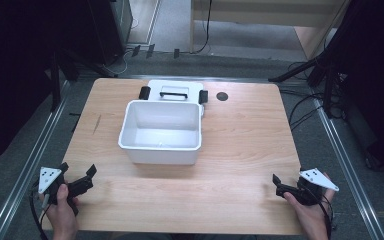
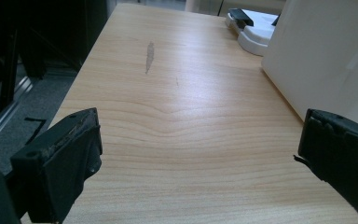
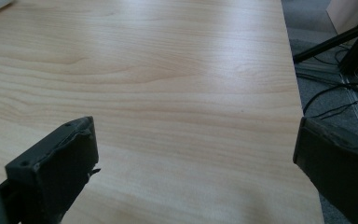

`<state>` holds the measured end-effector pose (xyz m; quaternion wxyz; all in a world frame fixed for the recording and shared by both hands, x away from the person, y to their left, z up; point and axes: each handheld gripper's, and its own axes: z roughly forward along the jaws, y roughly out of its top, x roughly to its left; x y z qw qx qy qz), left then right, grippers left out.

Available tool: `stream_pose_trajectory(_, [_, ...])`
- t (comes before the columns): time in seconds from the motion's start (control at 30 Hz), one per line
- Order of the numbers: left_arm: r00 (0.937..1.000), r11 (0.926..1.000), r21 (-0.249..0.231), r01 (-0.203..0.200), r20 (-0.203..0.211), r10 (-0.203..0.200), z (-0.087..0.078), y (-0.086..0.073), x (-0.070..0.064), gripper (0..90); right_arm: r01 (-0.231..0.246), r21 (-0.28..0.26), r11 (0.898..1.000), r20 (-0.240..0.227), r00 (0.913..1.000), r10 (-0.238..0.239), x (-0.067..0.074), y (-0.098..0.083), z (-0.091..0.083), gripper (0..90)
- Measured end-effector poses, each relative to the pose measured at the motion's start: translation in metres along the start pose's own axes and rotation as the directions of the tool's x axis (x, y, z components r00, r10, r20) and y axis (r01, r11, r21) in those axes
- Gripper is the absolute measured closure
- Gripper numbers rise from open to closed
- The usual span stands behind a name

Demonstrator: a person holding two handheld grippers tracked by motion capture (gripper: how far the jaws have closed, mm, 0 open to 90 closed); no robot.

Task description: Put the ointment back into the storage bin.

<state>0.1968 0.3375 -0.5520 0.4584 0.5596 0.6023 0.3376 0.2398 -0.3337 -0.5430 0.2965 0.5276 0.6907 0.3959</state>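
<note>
Resting near the edge of a light wood worktop point(image 1: 240, 150), left claw point(image 1: 77, 172) & right claw point(image 1: 280, 182) both spread, empty; white bin point(image 1: 161, 131) centre, lid point(image 1: 175, 90) behind; grey floor point(image 1: 180, 62), cables round it.

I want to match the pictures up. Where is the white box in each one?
High view: the box stands mid-table, open, in front of its lid.
Left gripper view: its white wall is at the upper right, beyond the right jaw.
Right gripper view: I cannot tell; a white sliver at the top left corner may be it.
Shared landmark: the wooden table.
</note>
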Motion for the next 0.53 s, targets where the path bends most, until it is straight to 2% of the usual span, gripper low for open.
stream_pose_trajectory(0.1, [1.0000, 1.0000, 0.000, 0.000, -0.001, 0.000, 0.000, 0.000, 0.000, 0.0, 0.002, -0.007, 1.000, 0.002, 1.0000, -0.002, -0.001, -0.006, -0.006, 0.0])
stream_pose_trajectory(0.27, [1.0000, 1.0000, 0.001, 0.001, -0.001, -0.001, 0.000, 0.000, 0.000, 0.0, -0.031, -0.027, 0.999, 0.005, 0.9995, 0.032, -0.003, -0.011, -0.012, 1.3])
stream_pose_trajectory(0.37, [1.0000, 1.0000, 0.003, 0.002, -0.002, -0.002, 0.000, 0.000, 0.000, 0.0, -0.053, -0.045, 0.998, 0.014, 0.9984, 0.054, -0.004, -0.011, -0.014, 4.1])
stream_pose_trajectory(0.47, [1.0000, 0.9999, 0.012, -0.001, 0.000, 0.001, 0.001, 0.000, 0.000, 0.0, -0.055, -0.054, 0.997, 0.017, 0.9983, 0.056, -0.004, -0.012, -0.015, 6.7])
stream_pose_trajectory(0.53, [1.0000, 0.9999, 0.011, 0.000, -0.003, 0.000, 0.001, 0.000, 0.000, 0.0, -0.052, -0.054, 0.997, 0.027, 0.9982, 0.054, -0.003, -0.012, -0.014, 11.9])
